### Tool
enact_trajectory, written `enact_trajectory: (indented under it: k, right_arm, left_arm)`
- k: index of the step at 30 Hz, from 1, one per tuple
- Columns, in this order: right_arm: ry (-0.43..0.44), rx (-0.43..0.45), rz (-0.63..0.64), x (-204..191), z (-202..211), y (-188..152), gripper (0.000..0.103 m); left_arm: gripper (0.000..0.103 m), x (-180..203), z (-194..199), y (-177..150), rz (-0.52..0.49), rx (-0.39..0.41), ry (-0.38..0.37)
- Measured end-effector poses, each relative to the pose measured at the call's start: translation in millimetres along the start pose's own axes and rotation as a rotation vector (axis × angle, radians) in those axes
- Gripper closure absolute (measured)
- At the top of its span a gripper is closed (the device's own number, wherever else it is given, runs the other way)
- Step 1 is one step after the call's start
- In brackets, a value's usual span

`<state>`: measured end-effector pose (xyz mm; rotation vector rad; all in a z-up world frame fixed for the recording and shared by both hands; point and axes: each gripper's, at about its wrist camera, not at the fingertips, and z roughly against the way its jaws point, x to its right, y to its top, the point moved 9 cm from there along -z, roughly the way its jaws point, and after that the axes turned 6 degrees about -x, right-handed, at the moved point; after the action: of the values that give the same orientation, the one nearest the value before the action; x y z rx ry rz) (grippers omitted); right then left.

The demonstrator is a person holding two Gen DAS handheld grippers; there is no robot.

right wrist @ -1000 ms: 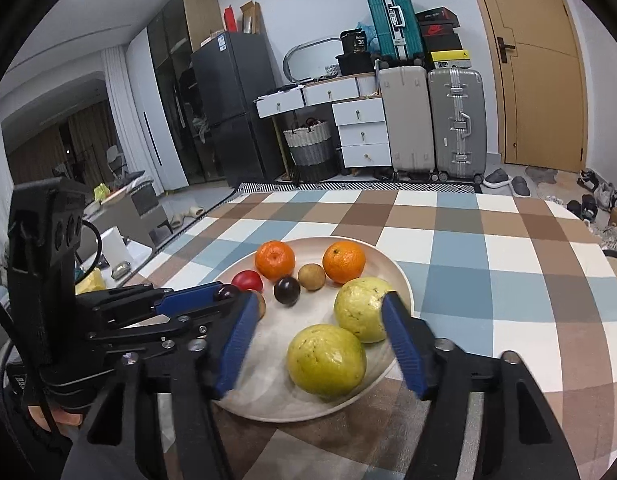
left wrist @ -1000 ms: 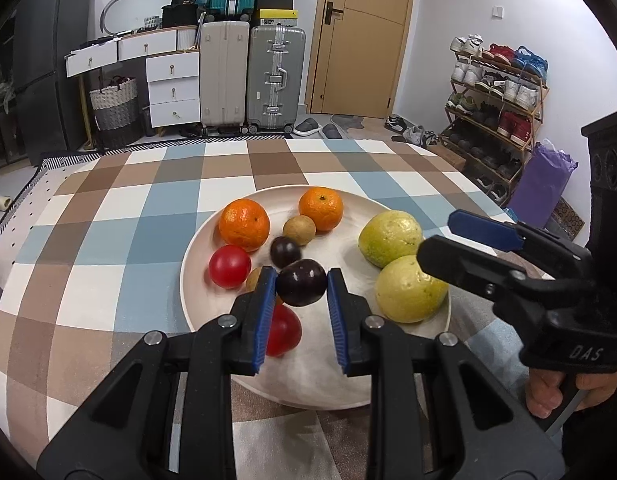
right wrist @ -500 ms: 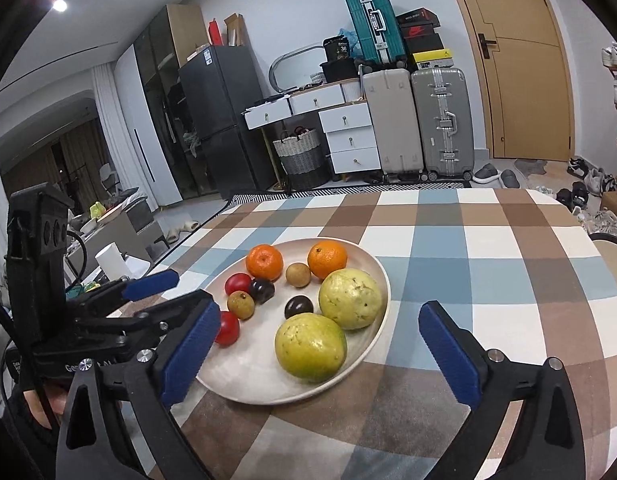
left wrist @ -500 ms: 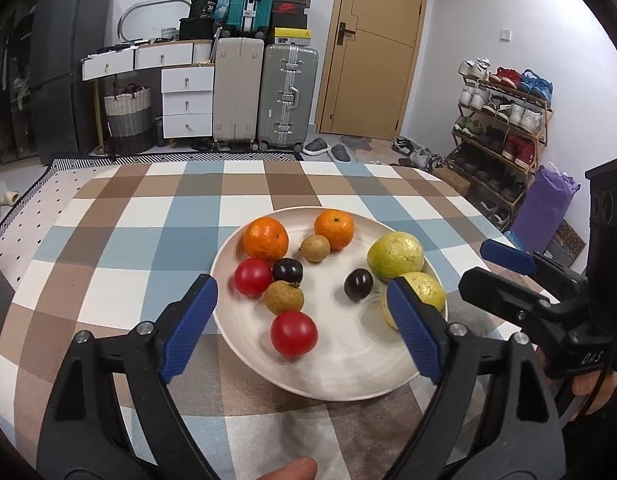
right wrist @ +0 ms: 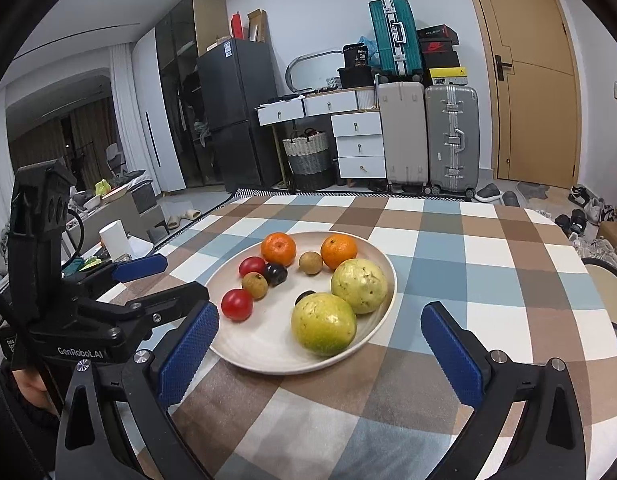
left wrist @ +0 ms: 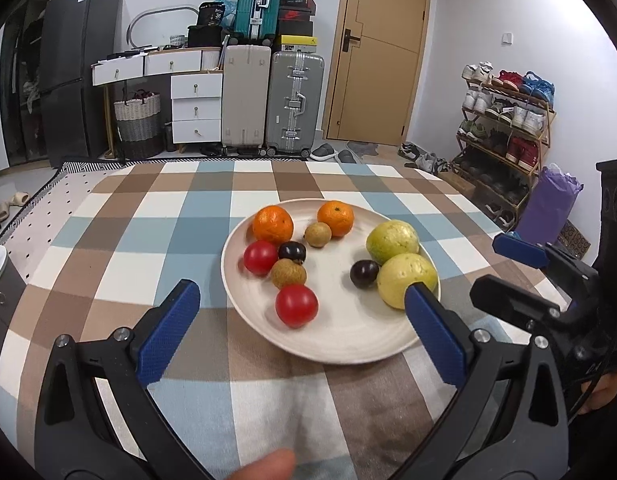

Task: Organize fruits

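A round white plate [left wrist: 348,340] [right wrist: 268,352] on the checked tablecloth holds all the fruit. On it are two oranges [left wrist: 273,224] [right wrist: 279,248], two yellow-green guavas [left wrist: 406,286] [right wrist: 323,330], two red tomatoes [left wrist: 296,305] [right wrist: 237,304], two brown longans [left wrist: 288,274] [right wrist: 310,263] and two dark plums [left wrist: 364,274] [right wrist: 275,273]. My left gripper [left wrist: 300,340] is wide open and empty, at the plate's near edge. My right gripper [right wrist: 320,352] is wide open and empty, also at the plate's near edge.
The checked tablecloth [left wrist: 148,232] covers the table around the plate. A white cup [right wrist: 114,238] stands beyond the table's left edge. Suitcases [left wrist: 268,100], drawers and a shoe rack [left wrist: 504,120] stand behind the table.
My left gripper opened and let go of a dark plum, which now lies next to the guavas. Both grippers opened wide and drew back from the plate.
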<state>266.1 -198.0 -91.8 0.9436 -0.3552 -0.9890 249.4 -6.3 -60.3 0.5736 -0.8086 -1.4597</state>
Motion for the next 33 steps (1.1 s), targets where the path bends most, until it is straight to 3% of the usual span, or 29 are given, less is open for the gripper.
enact_trajectory:
  k: [13,33]
  right_arm:
    - [-0.002,0.032,0.002,1.1,25.7,-10.9,0.0]
    - [-0.012,0.008,-0.002,1.9,25.5,-14.1,0.0]
  left_arm:
    - [0.001,-0.7,33.0,-21.4,0.008,0.045,0.024]
    - [0.001,-1.9,33.3,-20.0,-0.006,0.039,0.035]
